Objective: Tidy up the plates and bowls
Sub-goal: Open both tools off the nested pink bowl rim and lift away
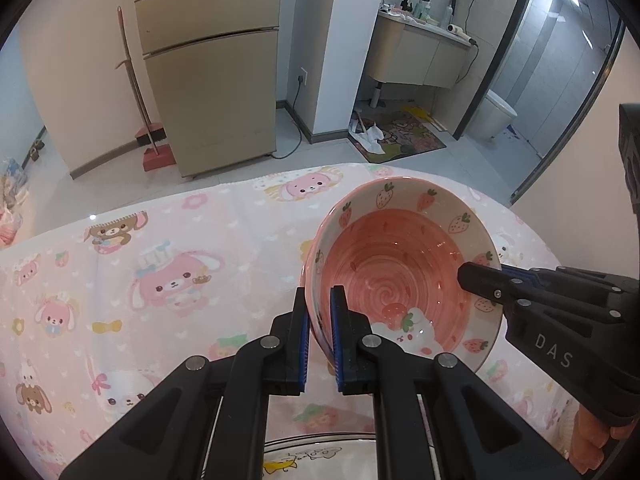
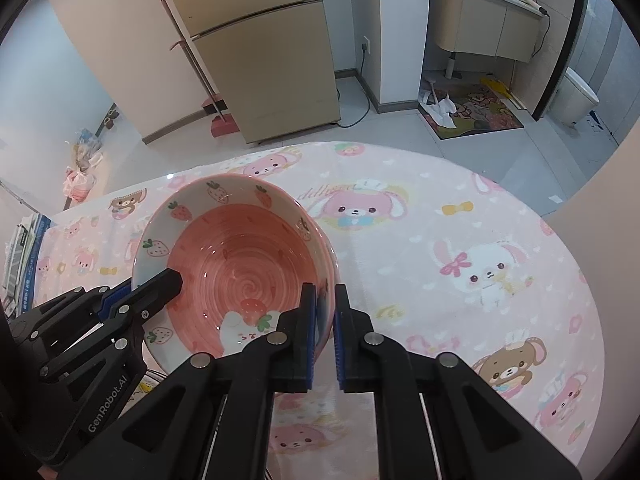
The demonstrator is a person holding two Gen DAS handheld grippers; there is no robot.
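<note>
We hold the pink strawberry bowl (image 1: 404, 272) between both tongs, over the surface (image 1: 160, 280) with its pink cartoon-animal cloth. Our left tongs (image 1: 319, 312) are clenched on the bowl's left rim, one finger outside the wall and one inside; our right tongs (image 2: 322, 316) grasp the opposite rim in the same way. Whether the bowl is touching the cloth or is lifted off it we cannot tell, though it looks tilted toward us. The bowl holds nothing; its inside shows a pink spiral, small strawberries and a white figure near the bottom. At the very near edge, under our left tongs, the rim of a clear glass plate (image 1: 320, 446) with a printed drawing peeks out. To the left of the bowl the cloth lies bare as far as the surface's far edge, and to the right it is equally bare out to the rounded edge (image 2: 460, 168). Beyond that edge stands a beige fridge (image 1: 208, 80), with a broom and dustpan (image 1: 154, 148) beside it.
</note>
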